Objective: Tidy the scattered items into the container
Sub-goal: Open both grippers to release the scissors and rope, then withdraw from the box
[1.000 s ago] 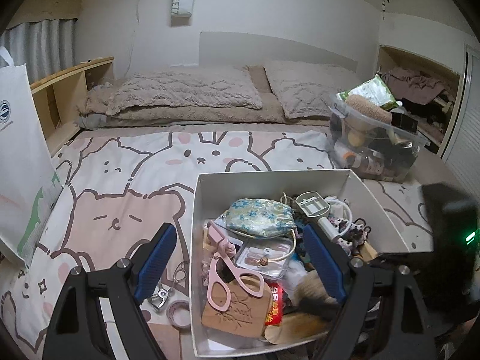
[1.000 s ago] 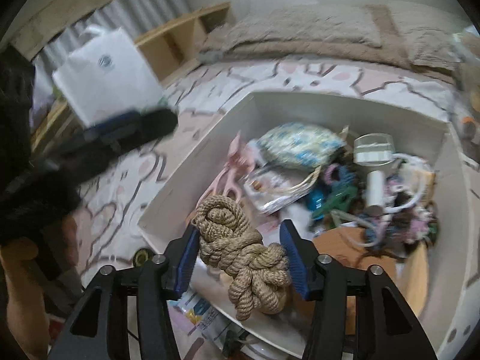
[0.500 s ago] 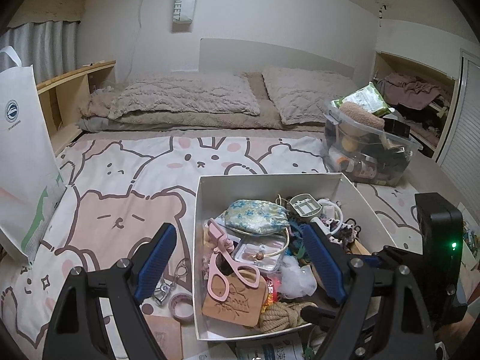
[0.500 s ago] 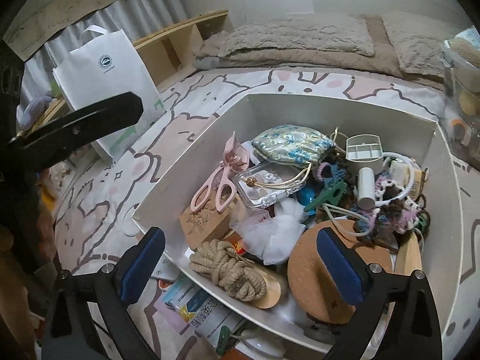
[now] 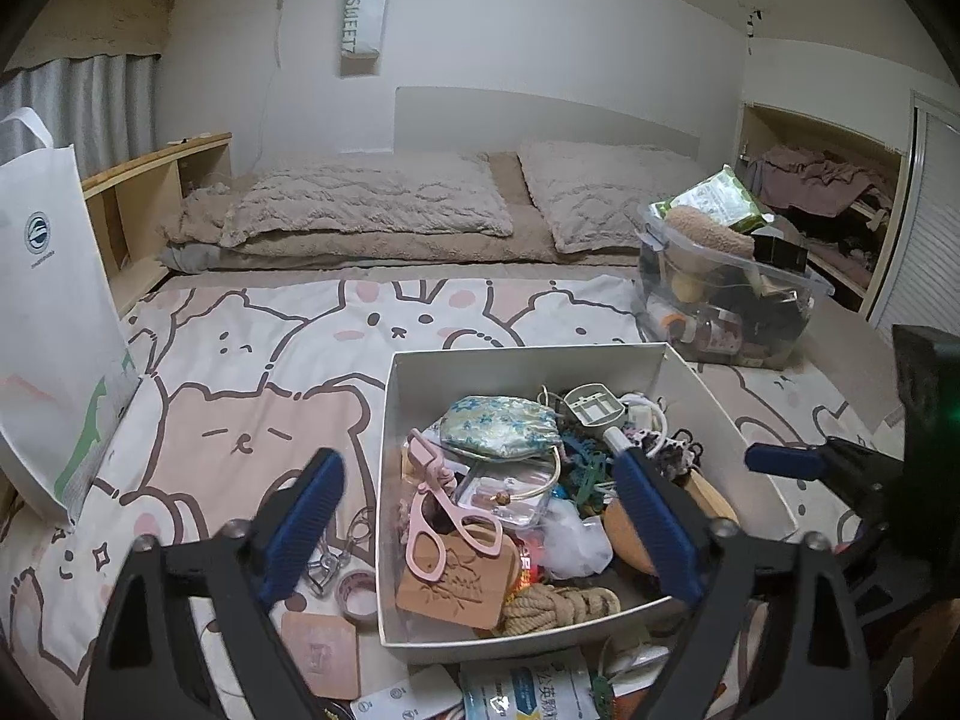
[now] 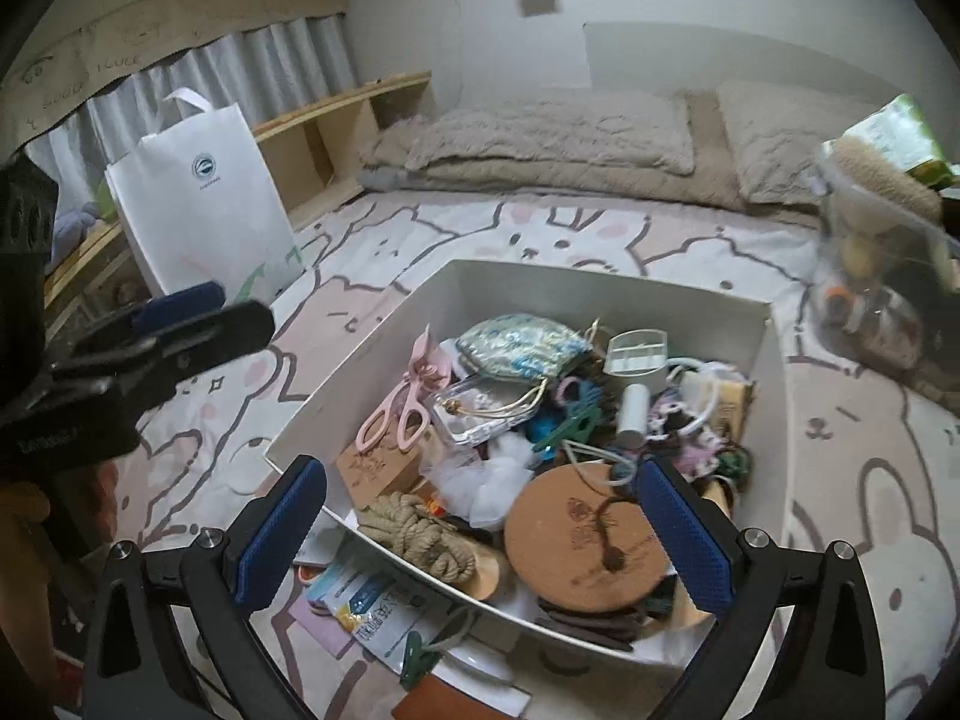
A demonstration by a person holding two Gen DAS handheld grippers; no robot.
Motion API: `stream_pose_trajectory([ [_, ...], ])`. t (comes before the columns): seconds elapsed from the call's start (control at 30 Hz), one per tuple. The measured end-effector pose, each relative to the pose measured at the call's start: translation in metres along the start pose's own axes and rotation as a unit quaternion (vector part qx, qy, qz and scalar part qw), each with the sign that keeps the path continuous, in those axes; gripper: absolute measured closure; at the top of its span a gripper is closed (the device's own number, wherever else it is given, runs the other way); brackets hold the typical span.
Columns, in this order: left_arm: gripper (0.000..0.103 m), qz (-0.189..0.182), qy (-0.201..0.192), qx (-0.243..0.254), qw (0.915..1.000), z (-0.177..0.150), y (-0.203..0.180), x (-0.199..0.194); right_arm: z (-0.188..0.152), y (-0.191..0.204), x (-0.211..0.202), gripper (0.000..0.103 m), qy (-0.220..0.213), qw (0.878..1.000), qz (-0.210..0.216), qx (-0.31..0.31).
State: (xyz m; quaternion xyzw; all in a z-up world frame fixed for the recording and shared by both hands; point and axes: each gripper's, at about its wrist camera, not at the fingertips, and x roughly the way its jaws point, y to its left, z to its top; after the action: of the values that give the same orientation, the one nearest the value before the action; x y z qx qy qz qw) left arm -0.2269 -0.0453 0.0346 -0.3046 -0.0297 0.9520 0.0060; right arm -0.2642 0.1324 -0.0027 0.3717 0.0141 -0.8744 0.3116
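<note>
A white box [image 5: 522, 351] [image 6: 600, 282] sits on the cartoon bedsheet, full of small items: a floral pouch [image 5: 498, 426], pink scissors [image 5: 444, 516], a cork disc [image 6: 588, 540]. A tan rope coil [image 5: 558, 606] [image 6: 414, 525] lies in its near corner. My right gripper [image 6: 480, 474] hovers open above that near edge, holding nothing. My left gripper [image 5: 474, 468] is over the box's left wall, its jaws opening with nothing gripped between them. On the sheet beside and before the box lie a tape roll [image 5: 357, 591], a metal clip [image 5: 327, 558], a brown square [image 5: 321, 654] and a printed packet [image 6: 366, 600].
A white paper bag [image 5: 48, 324] stands at the left by a wooden shelf. A clear plastic bin [image 5: 720, 300] full of things is at the back right. Pillows [image 5: 366, 204] line the head of the bed. A green clip [image 6: 417, 660] lies near the packet.
The right gripper let go of the rope coil, which now lies in the box, then spread wide and drew back and up. The left jaws widened a little.
</note>
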Motion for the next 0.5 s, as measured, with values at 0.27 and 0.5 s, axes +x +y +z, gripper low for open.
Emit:
stream_pose_trajectory([
  [0.27,0.0,0.01,-0.009,0.004,0.9999,-0.004,-0.004,-0.02,-0.008,-0.001,-0.032,0.0,-0.044,0.998,-0.032,-0.004],
  [0.5,0.0,0.011,-0.04,0.026,0.9988,-0.013,-0.014,-0.047,-0.018,-0.005,-0.059,0.0,-0.08,0.995,-0.054,0.003],
])
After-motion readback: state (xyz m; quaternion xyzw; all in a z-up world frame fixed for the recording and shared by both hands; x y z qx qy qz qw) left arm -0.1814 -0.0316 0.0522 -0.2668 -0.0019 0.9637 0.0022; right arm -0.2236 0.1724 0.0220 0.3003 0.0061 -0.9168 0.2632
